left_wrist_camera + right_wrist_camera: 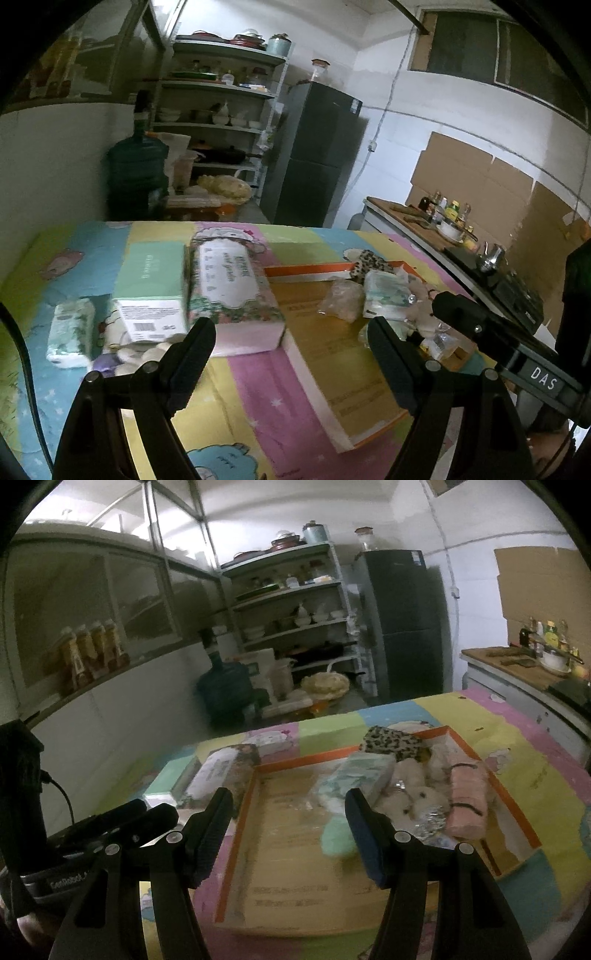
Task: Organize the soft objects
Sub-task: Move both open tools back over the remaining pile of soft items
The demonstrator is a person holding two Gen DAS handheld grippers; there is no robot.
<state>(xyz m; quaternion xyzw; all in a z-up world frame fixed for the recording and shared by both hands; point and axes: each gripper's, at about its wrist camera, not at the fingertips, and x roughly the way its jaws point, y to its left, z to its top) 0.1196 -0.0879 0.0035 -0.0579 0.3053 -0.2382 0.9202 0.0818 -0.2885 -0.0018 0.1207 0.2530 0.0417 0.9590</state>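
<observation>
The left gripper [291, 339] was found with its black fingers spread wide and nothing held between them, raised over the pastel patchwork cartoon-print cloth [258, 398] covering the table. The right gripper [290, 818] was likewise found spread apart and empty, raised over the near part of the shallow orange-rimmed cardboard tray [295, 867].

Just beyond the left fingers, a floral-printed pink tissue pack [231, 291] was noted lying on the cloth against the tray's left edge. Beside it lay a mint-green rectangular carton with a white barcode label [151, 295], and further left a small pale-green wrapped tissue packet [70, 332]. White plush items near the left finger were too blurred to be identified.

Inside the tray, toward its far right side, the soft objects were found gathered: a pale-green wrapped tissue pack [354, 779], cream-coloured fluffy plush pieces [417, 794], a rolled pink towel bound with black bands [467, 797], and a leopard-print fabric pouch [391, 740] at the far rim. A crumpled clear plastic bag [341, 299] was observed lying on the tray floor. The tray's near half was recorded as bare cardboard.
</observation>
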